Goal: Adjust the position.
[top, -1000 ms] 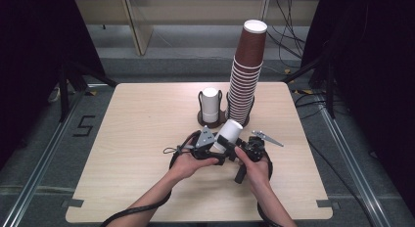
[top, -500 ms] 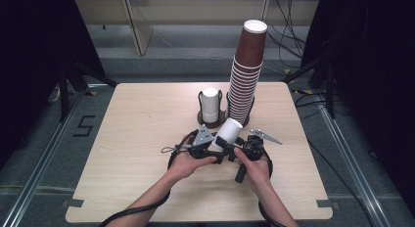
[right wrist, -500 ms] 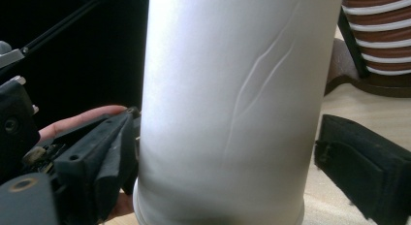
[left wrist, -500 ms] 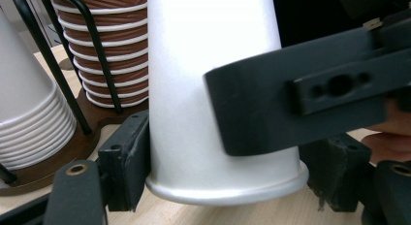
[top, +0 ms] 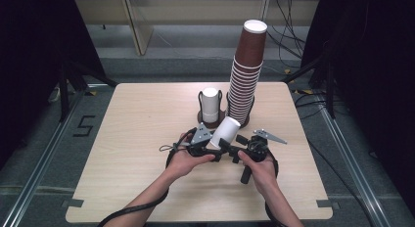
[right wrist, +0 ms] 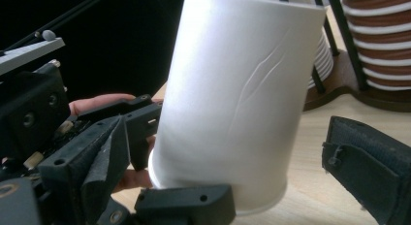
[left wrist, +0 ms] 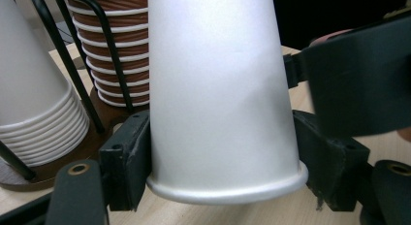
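left gripper (left wrist: 220, 171) clamped on the white cup (left wrist: 220, 89), pads (left wrist: 127, 162) pressed to both sides just above the rim after a little more closing. right gripper (right wrist: 232, 152) spread wide after opening, one pad (right wrist: 368, 162) well clear of the cup wall, the other jaw close beside it. cup held off the tabletop, near the middle of the table (top: 137, 129), just in front of the rack (top: 208, 120) of white cups and the tall brown cup stack (top: 247, 75). long axis tilted, rim toward the person, closed base up and away toward the stack. bare wood to the left and toward the near edge; rack and stack close behind.
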`<state>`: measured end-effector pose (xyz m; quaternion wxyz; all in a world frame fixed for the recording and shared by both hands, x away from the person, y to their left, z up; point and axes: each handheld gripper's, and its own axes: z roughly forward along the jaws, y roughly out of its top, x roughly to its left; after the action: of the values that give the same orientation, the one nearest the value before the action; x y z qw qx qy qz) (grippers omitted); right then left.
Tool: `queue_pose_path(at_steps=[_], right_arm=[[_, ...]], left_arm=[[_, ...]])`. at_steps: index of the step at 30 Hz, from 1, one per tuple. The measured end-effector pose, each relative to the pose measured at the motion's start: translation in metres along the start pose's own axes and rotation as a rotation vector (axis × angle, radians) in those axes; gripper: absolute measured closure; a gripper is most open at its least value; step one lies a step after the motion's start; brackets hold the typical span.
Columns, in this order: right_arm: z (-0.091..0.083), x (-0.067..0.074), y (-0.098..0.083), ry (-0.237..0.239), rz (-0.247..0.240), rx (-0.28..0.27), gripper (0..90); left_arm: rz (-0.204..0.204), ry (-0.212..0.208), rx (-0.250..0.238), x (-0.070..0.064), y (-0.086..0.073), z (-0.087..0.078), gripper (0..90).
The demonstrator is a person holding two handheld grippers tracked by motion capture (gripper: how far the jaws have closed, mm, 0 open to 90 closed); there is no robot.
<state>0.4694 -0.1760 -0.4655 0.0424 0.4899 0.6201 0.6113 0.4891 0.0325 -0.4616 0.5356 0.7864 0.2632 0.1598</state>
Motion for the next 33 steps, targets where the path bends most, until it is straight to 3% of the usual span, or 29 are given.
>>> queue_pose_path(at_steps=[5, 6, 13, 16, 19, 20, 22, 26, 30, 33], right_arm=[[-0.006, -0.003, 0.001, -0.013, -0.02, 0.008, 4.7], [-0.01, -0.006, 0.002, -0.028, -0.056, 0.011, 7.8], [-0.022, -0.015, 0.004, -0.053, -0.093, 0.02, 10.5], [-0.024, -0.019, 0.004, -0.085, -0.156, 0.043, 11.0], [-0.025, -0.02, 0.004, -0.092, -0.178, 0.066, 11.3], [-0.026, -0.021, 0.004, -0.108, -0.222, 0.09, 11.5], [-0.026, -0.022, 0.004, -0.12, -0.249, 0.122, 11.9], [-0.026, -0.025, 0.004, -0.137, -0.289, 0.134, 12.6], [-0.027, -0.029, 0.005, -0.171, -0.342, 0.143, 14.2], [-0.028, -0.031, 0.006, -0.214, -0.354, 0.163, 15.7]], left_arm=[[-0.001, 0.005, 0.004, 0.002, 0.0, -0.001, 26.8], [0.007, 0.008, 0.014, 0.004, 0.0, -0.003, 26.7], [0.014, 0.013, 0.035, 0.012, 0.001, -0.008, 27.0], [0.015, 0.009, 0.041, 0.015, 0.001, -0.011, 26.9], [0.026, 0.005, 0.054, 0.016, 0.002, -0.013, 26.9], [0.031, 0.001, 0.057, 0.017, 0.002, -0.014, 27.0], [0.031, -0.007, 0.06, 0.018, 0.003, -0.016, 27.0], [0.036, -0.001, 0.07, 0.02, 0.004, -0.02, 26.9], [0.034, 0.003, 0.07, 0.021, 0.005, -0.023, 26.9], [0.031, 0.001, 0.075, 0.022, 0.005, -0.024, 26.7]])
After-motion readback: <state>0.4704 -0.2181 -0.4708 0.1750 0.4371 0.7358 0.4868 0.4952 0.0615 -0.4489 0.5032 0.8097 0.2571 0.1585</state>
